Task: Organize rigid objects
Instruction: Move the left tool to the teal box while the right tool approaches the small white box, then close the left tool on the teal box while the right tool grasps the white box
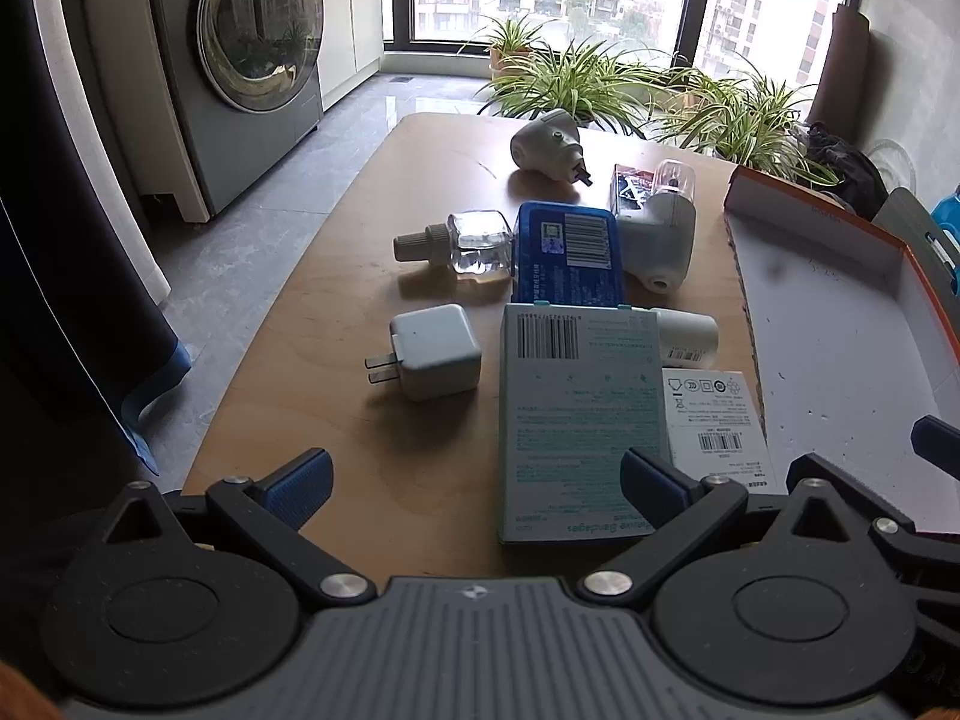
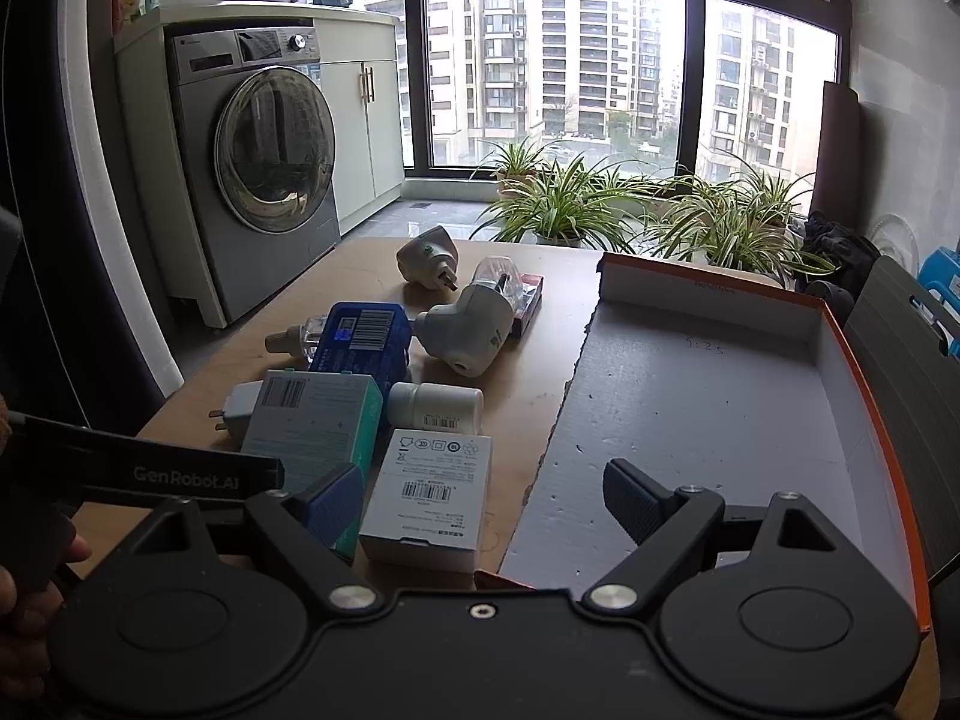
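Nearest, the left gripper hangs low over the wooden table with its blue-padded fingers spread wide and nothing between them; the near end of a pale teal bandage box lies flat just ahead of its right finger. The right gripper is likewise wide open and empty, hovering over the near edge of the orange-rimmed box lid, whose grey inside holds nothing. Between its fingers, further on, a small white carton with a barcode lies just beside the bandage box and close to the lid's ragged edge. Part of the left gripper's black body crosses the lower left of the right wrist view, with a hand at the frame edge.

Left of the bandage box a white plug adapter rests on its side, prongs pointing left. Behind the white carton a small white bottle lies flat. Beyond these a blue box lies barcode-up, with a clear glass bottle on its side touching its left edge and a white plug-in device at its right. A red-and-blue packet sits behind that device. Farthest on the table lies a second white device. Past the table stand potted spider plants, a washing machine and tall windows.
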`<state>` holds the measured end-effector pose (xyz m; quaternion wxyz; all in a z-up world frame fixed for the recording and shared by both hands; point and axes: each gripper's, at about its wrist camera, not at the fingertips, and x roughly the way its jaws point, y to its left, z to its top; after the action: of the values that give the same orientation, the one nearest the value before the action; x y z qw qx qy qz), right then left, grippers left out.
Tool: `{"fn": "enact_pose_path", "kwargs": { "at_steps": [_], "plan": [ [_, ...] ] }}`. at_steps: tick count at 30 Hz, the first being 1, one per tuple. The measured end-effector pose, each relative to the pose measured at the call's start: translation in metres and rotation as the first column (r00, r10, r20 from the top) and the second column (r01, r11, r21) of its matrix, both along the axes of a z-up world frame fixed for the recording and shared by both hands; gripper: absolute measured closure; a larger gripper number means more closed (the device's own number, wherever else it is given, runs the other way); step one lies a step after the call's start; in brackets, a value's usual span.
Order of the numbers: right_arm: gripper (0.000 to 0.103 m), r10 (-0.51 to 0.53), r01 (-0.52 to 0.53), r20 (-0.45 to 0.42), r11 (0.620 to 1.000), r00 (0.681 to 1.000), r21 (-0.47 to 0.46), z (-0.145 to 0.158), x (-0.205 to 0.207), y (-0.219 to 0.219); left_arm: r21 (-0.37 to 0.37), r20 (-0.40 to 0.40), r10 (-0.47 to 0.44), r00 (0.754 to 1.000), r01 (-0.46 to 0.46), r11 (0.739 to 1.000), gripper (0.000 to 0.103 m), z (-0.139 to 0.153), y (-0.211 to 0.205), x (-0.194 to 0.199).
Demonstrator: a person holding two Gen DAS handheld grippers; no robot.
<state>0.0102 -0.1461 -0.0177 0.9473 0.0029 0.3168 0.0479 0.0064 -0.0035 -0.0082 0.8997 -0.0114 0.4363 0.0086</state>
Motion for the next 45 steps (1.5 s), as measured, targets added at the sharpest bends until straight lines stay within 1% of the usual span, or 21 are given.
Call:
{"fn": "enact_pose_path", "kwargs": {
  "at_steps": [20,28,36,38,39,40,45],
  "plan": [
    [0.001,-0.020,0.020,-0.009,1.000,1.000,0.013,-0.003,0.002,-0.007,-0.014,-0.010,0.003,1.000,-0.003,1.000,0.000,-0.005,-0.010,0.010],
    [0.001,-0.038,0.038,-0.012,0.999,0.999,0.014,-0.004,0.002,-0.011,-0.039,-0.011,-0.002,1.000,0.002,0.999,0.000,-0.006,-0.018,0.018],
    [0.001,-0.051,0.051,-0.016,0.999,0.999,0.005,-0.006,0.004,-0.016,-0.022,-0.014,-0.022,1.000,0.021,1.000,0.000,-0.019,-0.025,0.029],
    [0.001,-0.049,0.050,-0.021,0.999,0.999,0.012,-0.008,0.006,-0.016,-0.045,-0.009,-0.044,0.999,0.044,0.998,0.011,-0.023,-0.022,0.029],
    [0.001,-0.047,0.048,-0.024,0.999,0.999,0.011,-0.009,0.007,-0.016,-0.069,-0.006,-0.064,0.998,0.064,0.996,0.023,-0.024,-0.019,0.029],
    [0.001,-0.046,0.046,-0.026,0.999,0.999,0.008,-0.009,0.007,-0.016,-0.084,-0.009,-0.074,0.997,0.073,0.994,0.029,-0.025,-0.017,0.029],
    [0.001,-0.013,0.013,-0.032,1.000,0.999,0.005,-0.009,0.015,-0.008,-0.083,0.048,-0.083,0.995,0.087,0.993,0.031,-0.017,-0.009,0.018]
  ]
}}
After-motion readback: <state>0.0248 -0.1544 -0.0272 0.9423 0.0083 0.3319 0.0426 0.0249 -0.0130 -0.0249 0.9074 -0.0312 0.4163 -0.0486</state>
